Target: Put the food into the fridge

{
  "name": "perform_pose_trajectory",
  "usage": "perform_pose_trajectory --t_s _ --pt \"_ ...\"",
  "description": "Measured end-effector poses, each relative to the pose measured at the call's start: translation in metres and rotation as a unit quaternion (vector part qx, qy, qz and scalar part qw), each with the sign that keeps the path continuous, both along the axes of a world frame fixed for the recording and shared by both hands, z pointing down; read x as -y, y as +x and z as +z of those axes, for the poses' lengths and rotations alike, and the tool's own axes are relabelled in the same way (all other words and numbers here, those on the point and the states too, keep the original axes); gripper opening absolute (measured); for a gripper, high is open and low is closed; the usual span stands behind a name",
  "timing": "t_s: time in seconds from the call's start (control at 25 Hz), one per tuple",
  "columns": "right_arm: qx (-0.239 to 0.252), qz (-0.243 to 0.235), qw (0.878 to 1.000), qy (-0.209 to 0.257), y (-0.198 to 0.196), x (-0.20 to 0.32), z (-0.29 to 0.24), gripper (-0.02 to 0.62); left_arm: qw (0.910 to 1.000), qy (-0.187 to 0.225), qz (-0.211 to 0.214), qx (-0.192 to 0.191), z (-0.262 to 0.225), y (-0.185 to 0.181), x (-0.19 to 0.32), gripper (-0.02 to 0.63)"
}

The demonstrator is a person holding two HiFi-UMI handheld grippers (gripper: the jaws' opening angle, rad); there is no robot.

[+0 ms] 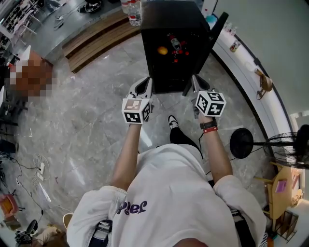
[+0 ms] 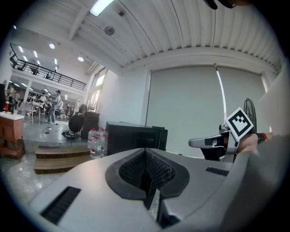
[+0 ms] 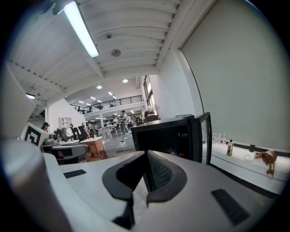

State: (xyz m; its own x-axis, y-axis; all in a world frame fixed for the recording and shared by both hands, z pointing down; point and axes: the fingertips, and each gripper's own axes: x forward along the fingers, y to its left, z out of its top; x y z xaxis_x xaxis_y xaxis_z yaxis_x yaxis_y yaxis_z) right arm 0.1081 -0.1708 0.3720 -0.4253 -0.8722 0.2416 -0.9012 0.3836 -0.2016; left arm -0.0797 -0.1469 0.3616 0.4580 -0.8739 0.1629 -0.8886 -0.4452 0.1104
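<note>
A black fridge (image 1: 175, 19) stands on the marble floor with its door (image 1: 218, 26) swung open to the right. On its shelf lie an orange fruit (image 1: 162, 50) and some red items (image 1: 176, 46). My left gripper (image 1: 144, 84) hovers just before the fridge's lower left corner, jaws shut with nothing between them. My right gripper (image 1: 196, 81) is level with it at the lower right, near the door's edge, also shut and empty. In the right gripper view the open fridge (image 3: 165, 136) and its door (image 3: 205, 136) lie straight ahead beyond the closed pads (image 3: 156, 170).
Water bottles (image 1: 133, 10) stand behind the fridge next to a wooden step platform (image 1: 94, 37). A curved white ledge (image 1: 244, 79) with small bottles (image 1: 235, 46) runs along the right wall. A floor fan (image 1: 289, 144) stands at the right. The person's shoe (image 1: 173, 121) is below the grippers.
</note>
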Motion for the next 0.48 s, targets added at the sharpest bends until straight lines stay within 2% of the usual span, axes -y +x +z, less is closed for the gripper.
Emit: perform_pose_trajectory --t_s 0.48 --pt "-0.005 -0.014 1.0 -0.009 -0.011 0.024 0.006 0.015 1.0 -0.008 -0.005 -0.001 0.003 -0.008 0.022 0.02"
